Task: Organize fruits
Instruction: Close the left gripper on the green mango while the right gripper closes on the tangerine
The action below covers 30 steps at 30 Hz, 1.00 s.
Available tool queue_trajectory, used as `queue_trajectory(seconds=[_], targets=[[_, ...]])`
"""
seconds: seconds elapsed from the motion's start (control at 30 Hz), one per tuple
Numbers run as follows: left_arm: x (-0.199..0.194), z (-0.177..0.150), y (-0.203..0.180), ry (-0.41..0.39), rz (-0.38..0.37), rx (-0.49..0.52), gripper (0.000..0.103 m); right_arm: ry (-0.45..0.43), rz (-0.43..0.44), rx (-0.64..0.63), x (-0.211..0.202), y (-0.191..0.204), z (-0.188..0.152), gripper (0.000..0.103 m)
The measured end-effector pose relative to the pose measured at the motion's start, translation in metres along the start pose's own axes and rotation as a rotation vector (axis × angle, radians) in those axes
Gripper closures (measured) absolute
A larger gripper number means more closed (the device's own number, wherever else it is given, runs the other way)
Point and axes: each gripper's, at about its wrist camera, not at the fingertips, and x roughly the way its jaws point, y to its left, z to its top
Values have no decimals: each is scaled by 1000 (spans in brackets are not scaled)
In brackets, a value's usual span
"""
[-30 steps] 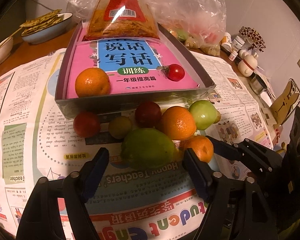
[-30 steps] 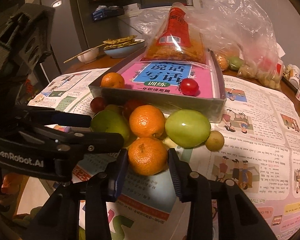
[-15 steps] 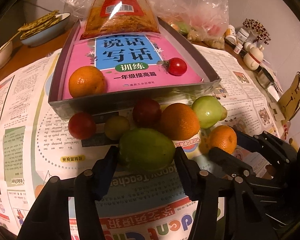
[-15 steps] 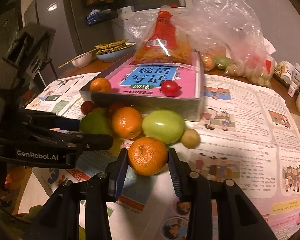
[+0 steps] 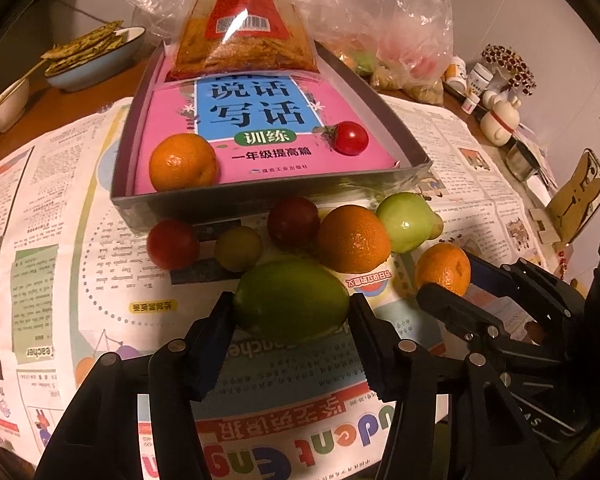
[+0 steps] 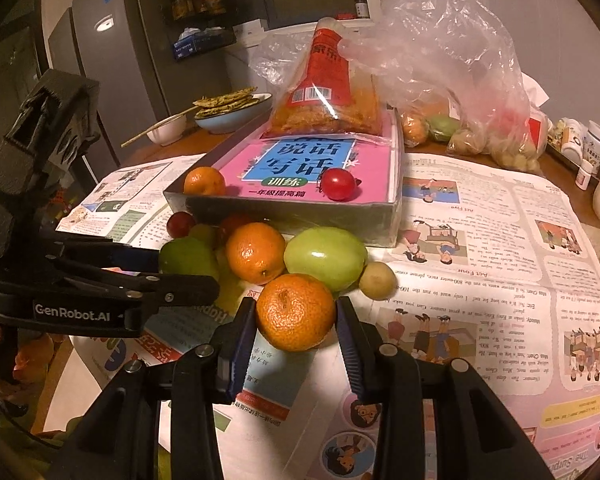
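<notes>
My left gripper is shut on a dark green fruit, held just above the newspaper. My right gripper is shut on a small orange, lifted a little off the paper; it also shows in the left wrist view. A second orange, a light green fruit, two red fruits and small olive fruits lie in a pile before a grey box. The box holds a pink book, an orange and a red tomato.
A snack bag and a plastic bag of produce lie behind the box. A blue bowl of flatbread stands at the back left. Small bottles and a figurine stand at the right. Newspaper covers the table.
My left gripper has closed onto the dark green fruit. My right gripper has lifted the small orange and drawn it back from the pile.
</notes>
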Motion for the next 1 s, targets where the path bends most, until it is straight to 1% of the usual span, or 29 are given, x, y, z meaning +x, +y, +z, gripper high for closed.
queue_trajectory(seconds=[0.5, 0.7, 1.0], targets=[[-28, 2, 17, -64, 1, -44, 45, -22, 3, 11, -7, 1, 2, 63], [-35, 4, 16, -86, -4, -41, 45, -34, -2, 21, -11, 0, 5, 63], [-37, 11, 7, -96, -24, -19, 45, -47, -13, 25, -15, -1, 12, 63]])
